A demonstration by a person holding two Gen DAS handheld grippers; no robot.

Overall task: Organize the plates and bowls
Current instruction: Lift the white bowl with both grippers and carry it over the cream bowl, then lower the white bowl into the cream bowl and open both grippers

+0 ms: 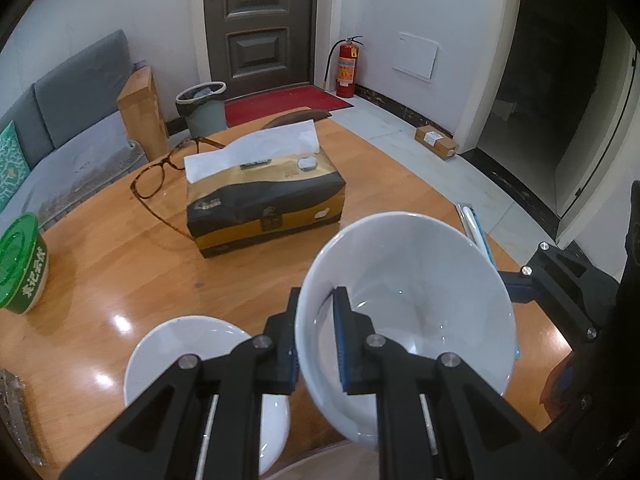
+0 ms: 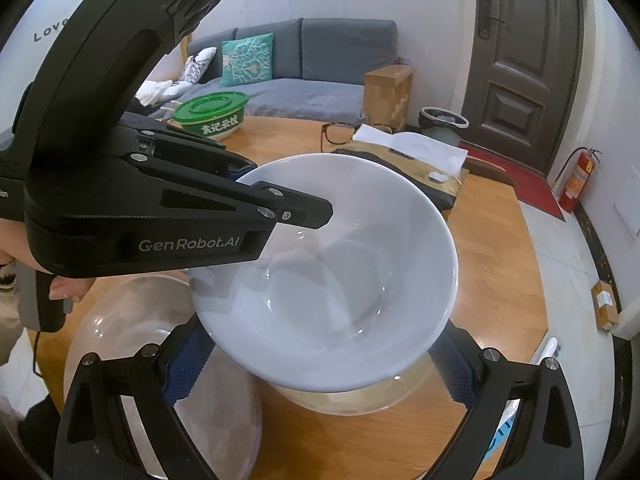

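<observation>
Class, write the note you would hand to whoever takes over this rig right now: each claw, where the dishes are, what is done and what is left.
Left claw: shut on the rim of the white bowl, holding it tilted above the table.
Right claw: fingers wide on either side of the same bowl; whether they press on it is unclear.
Dishes: a second white dish lies on the table near its front edge; a clear glass dish shows under the held bowl.
Done: bowl lifted.
Left: probably set it down with the other dishes, then release.
</observation>
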